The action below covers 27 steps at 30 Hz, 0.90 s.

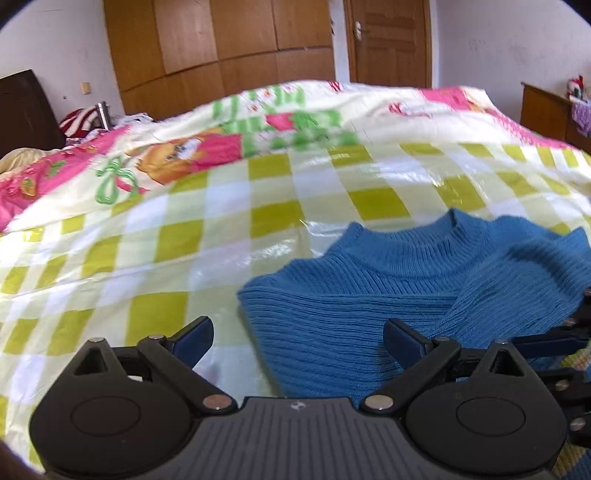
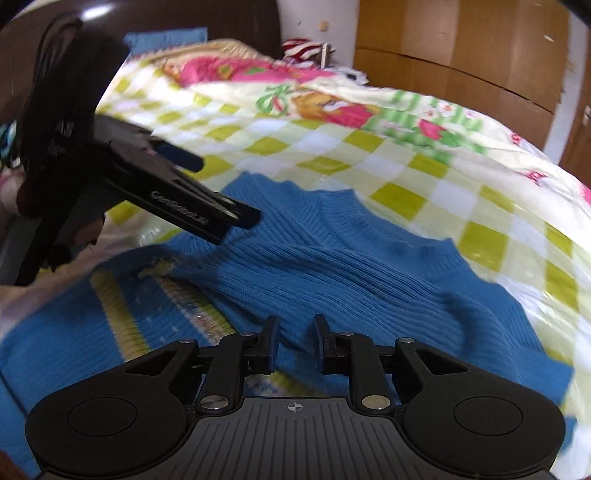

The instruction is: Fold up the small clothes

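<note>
A: Left wrist view. How do the jaws of the left gripper stand?

B: Wide apart, with nothing between the pads. The left finger lies over the checked bedspread; the right finger lies over the blue ribbed sweater. Whether that finger touches the knit cannot be told.

A: Where is the sweater relative to those jaws?

B: Ahead and to the right. Its folded edge runs through the gap between the fingers, and its round neckline lies beyond the right fingertip, toward the wooden wardrobe and door.

A: Right wrist view. The right gripper?

B: Jaws narrow but parted, a small gap showing between the pads. The sweater fills the space ahead of and below them; no fabric is visibly pinched, so the grip reads as released. One fold of knit runs diagonally just ahead of the fingertips.

A: And to the left of those jaws?

B: A striped band of yellow, white and blue knit lies beside the left finger, apparently part of the same garment. Further ahead and left, the left gripper hangs above the sweater's far shoulder, its fingers spread.

A: Background?

B: A dark headboard behind the bedspread.
</note>
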Motion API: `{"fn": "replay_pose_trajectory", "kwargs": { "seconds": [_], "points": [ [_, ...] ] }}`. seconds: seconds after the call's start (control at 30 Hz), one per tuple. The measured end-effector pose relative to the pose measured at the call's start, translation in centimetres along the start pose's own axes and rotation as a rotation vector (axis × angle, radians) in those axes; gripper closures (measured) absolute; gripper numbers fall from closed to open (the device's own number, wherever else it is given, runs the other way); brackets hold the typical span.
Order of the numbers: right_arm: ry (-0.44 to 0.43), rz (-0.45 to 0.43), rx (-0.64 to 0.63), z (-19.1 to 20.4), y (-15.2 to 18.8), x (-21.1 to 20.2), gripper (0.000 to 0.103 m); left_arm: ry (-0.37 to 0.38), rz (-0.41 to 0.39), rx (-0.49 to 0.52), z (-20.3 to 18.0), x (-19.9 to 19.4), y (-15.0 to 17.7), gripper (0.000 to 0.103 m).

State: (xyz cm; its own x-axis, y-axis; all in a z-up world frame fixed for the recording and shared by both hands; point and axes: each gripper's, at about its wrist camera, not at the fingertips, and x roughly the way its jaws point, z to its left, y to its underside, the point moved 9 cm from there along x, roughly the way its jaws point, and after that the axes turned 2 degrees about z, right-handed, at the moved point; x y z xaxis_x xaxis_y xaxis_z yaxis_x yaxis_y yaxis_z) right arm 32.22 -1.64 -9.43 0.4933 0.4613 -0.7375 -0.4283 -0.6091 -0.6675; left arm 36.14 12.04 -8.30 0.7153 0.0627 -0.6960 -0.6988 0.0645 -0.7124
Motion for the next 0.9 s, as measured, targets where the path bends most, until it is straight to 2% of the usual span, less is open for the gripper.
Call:
{"fn": "replay_pose_trajectory", "kwargs": {
  "seconds": [0.1, 0.17, 0.37, 0.43, 0.57, 0.7, 0.77, 0.83, 0.9],
  "points": [
    [-0.033, 0.064, 0.01, 0.2, 0.7, 0.5, 0.083, -0.008, 0.049, 0.012, -0.1, 2.0, 0.3, 0.0],
    [-0.049, 0.092, 0.009, 0.5, 1.4, 0.0, 0.083, -0.017, 0.059, -0.025, 0.6, 3.1, 0.2, 0.0],
    [-0.093, 0.173, 0.015, 1.4, 2.7, -0.7, 0.084, -0.107, 0.037, -0.169, 3.4, 3.3, -0.1, 0.0],
    [-0.087, 0.172, 0.011, 1.4, 2.4, -1.5, 0.084, -0.096, 0.016, -0.186, 3.6, 2.3, 0.1, 0.0],
    [-0.083, 0.097, 0.061, 0.3, 0.8, -3.4, 0.084, -0.077, -0.061, -0.138, 3.2, 0.0, -0.4, 0.0],
    [-0.029, 0.061, 0.089, -0.9, -0.7, -2.3, 0.083, -0.04, -0.079, -0.105, 2.4, -0.2, -1.2, 0.0],
    [0.002, 0.086, 0.102, -1.5, -0.2, -1.1, 0.084, -0.028, -0.06, -0.081, 1.8, 0.4, -1.0, 0.0],
    [0.041, 0.142, 0.161, -2.5, 1.2, -0.1, 0.084, -0.044, -0.007, -0.052, 1.6, 1.7, -0.1, 0.0],
    [0.023, 0.138, 0.241, -3.4, 2.0, -0.6, 0.084, -0.04, 0.032, -0.057, 2.1, 2.5, 1.1, 0.0]
  ]
}}
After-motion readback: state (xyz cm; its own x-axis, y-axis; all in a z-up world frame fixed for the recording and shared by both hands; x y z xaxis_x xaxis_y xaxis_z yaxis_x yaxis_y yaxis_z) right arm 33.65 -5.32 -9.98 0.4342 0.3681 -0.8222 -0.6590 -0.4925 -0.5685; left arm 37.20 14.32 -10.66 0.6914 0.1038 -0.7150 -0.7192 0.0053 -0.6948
